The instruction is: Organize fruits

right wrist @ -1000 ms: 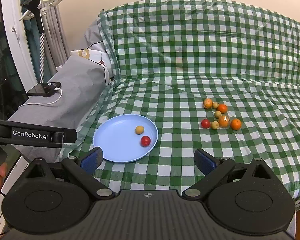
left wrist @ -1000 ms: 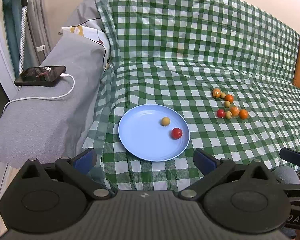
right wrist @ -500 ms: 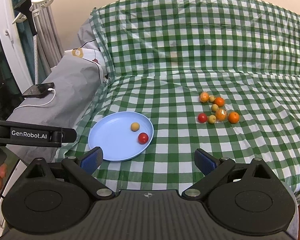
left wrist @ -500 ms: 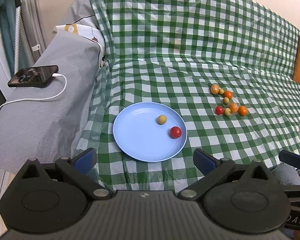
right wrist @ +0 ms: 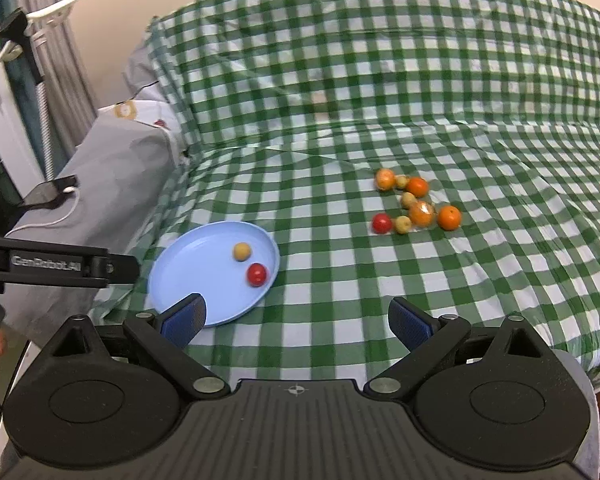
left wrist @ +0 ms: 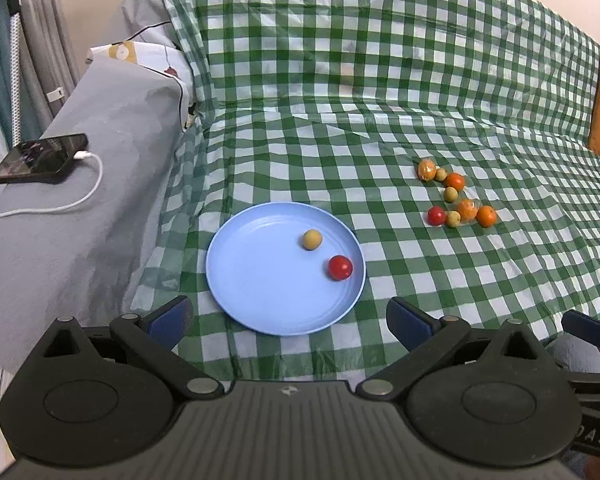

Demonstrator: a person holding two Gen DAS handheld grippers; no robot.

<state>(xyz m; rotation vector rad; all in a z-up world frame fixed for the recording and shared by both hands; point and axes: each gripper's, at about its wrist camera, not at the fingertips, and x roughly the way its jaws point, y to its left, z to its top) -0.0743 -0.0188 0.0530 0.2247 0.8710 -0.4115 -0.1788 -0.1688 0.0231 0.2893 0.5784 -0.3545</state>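
A light blue plate (left wrist: 260,292) (right wrist: 196,268) lies on the green checked cloth and holds a yellow-green fruit (left wrist: 312,239) (right wrist: 242,251) and a red tomato (left wrist: 340,267) (right wrist: 257,274). A cluster of small fruits (left wrist: 454,200) (right wrist: 416,206) lies to the right: oranges, yellow-green ones and one red tomato (left wrist: 436,215) (right wrist: 381,223). My left gripper (left wrist: 290,320) is open and empty, just short of the plate's near rim. My right gripper (right wrist: 296,318) is open and empty, near the cloth's front edge, right of the plate.
A grey-covered armrest (left wrist: 80,184) stands left of the plate, with a phone (left wrist: 40,158) and its white cable on it. The sofa back rises behind, under the checked cloth (left wrist: 380,60). The left tool's body (right wrist: 56,266) crosses the right wrist view's left side.
Both grippers have drifted slightly; the plate and fruits sit a little lower and more to the left in the right wrist view. Both jaws stay open. No fruit has moved.
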